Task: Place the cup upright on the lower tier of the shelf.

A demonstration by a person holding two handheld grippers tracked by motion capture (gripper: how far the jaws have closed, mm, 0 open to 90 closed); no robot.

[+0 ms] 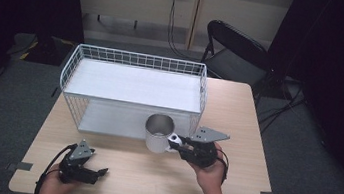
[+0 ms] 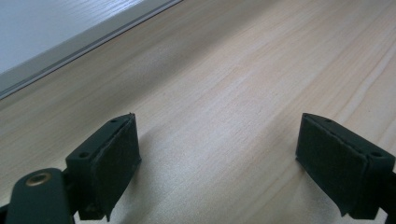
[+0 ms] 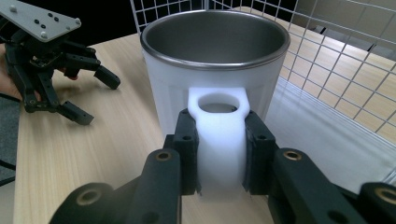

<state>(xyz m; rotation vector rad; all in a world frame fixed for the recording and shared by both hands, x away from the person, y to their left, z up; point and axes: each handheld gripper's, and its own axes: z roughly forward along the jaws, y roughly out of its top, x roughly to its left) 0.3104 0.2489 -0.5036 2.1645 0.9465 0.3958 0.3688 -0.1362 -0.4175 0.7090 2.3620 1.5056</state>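
A white mug (image 1: 158, 133) with a steel-lined inside stands upright on the table just in front of the wire rack (image 1: 132, 93). My right gripper (image 1: 177, 143) is shut on the mug's white handle (image 3: 221, 140), both black pads pressing its sides. The mug (image 3: 215, 70) rises straight ahead in the right gripper view. My left gripper (image 1: 99, 172) rests low on the table near the front left edge, open, with bare wood between its pads (image 2: 116, 158). The left gripper (image 3: 84, 95) also shows at the left of the right gripper view, apart from the mug.
The white wire rack has a flat top shelf (image 1: 134, 84) and a lower shelf (image 3: 327, 140) right behind the mug. A black folding chair (image 1: 233, 54) stands beyond the table's far right corner. The wooden table (image 1: 250, 137) has tape marks near its front corners.
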